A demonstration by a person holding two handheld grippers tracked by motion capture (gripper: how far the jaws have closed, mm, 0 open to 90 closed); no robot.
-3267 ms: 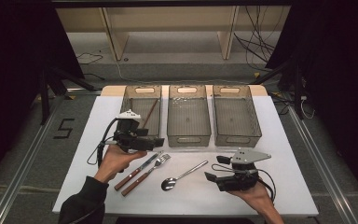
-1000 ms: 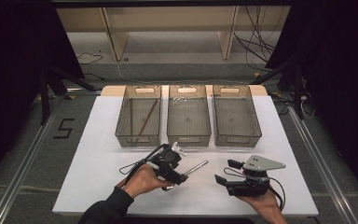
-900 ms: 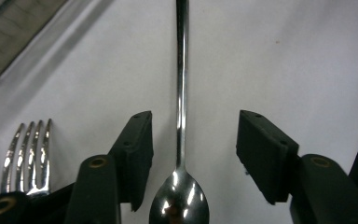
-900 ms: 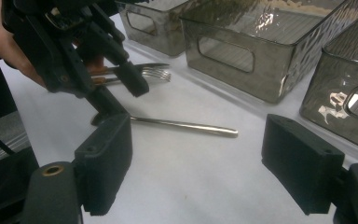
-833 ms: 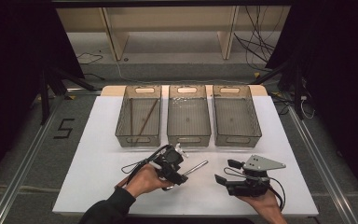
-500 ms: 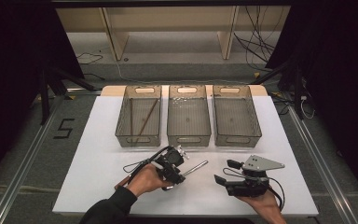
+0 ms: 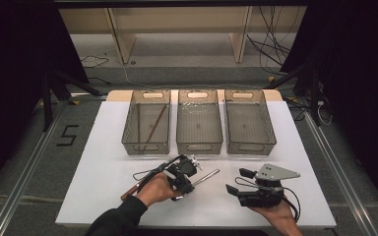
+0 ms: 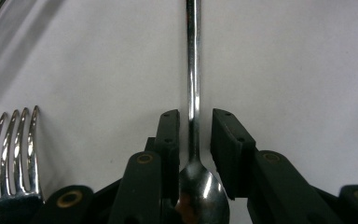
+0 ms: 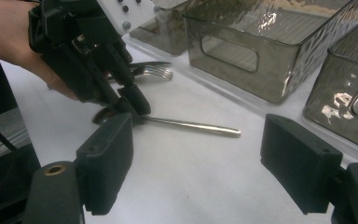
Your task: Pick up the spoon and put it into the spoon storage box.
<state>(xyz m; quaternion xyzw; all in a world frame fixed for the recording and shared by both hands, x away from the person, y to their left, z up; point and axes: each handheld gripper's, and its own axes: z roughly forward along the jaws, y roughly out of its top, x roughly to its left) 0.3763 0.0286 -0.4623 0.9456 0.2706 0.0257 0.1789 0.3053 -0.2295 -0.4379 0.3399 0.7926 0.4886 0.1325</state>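
1. This is a lab-style recording setup, not a home or kitchen: a white table stands on a grey floor, with black curtains on either side of the table.
2. Metal rails run along the floor beside the table, and a black "5" is marked on the floor left of the table.
3. Loose cables lie on the floor beyond the table, near a bare wooden frame.
4. 3 identical smoky plastic bins sit in a neat row on the far half of the table.
5. Cutlery lies on the table near the bins, and a person's hands hold cabled gripper devices over it.
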